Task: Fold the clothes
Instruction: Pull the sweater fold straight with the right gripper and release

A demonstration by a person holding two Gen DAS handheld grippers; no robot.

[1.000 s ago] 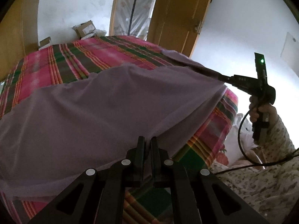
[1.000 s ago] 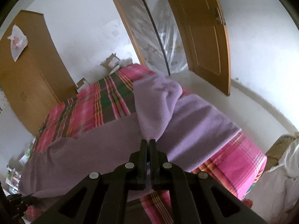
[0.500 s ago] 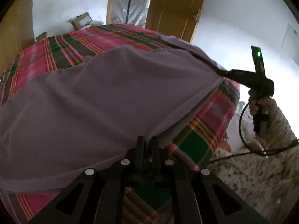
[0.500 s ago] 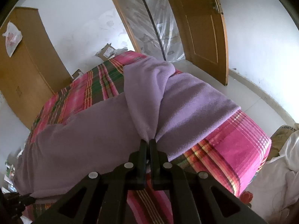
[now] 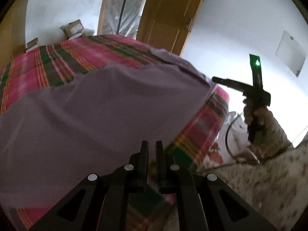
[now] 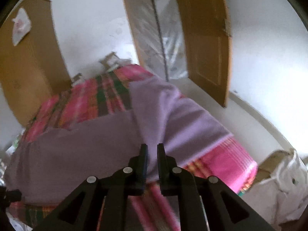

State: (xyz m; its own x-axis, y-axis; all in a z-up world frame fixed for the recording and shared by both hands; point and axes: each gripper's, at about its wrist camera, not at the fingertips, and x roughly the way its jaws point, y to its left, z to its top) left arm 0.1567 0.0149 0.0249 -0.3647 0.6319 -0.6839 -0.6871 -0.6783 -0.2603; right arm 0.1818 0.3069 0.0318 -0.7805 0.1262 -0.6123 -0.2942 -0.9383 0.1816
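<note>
Both grippers have let go since 0.5 s ago. Left gripper [image 5: 152, 147] now has its fingers slightly apart w/ nothing between, just off the near edge of the purple cloth [image 5: 100, 111]. Right gripper [image 6: 152, 150] likewise parted, empty, at the cloth's right corner. Cloth lies spread over the plaid bedcover [image 5: 63, 61], one fold doubled back toward the wooden door [image 6: 207, 38]. Frames blurred.

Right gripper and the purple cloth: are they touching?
Cannot tell. Right wrist view: the right gripper stands with jaws parted, the purple cloth showing through the gap, contact blurred.
</note>
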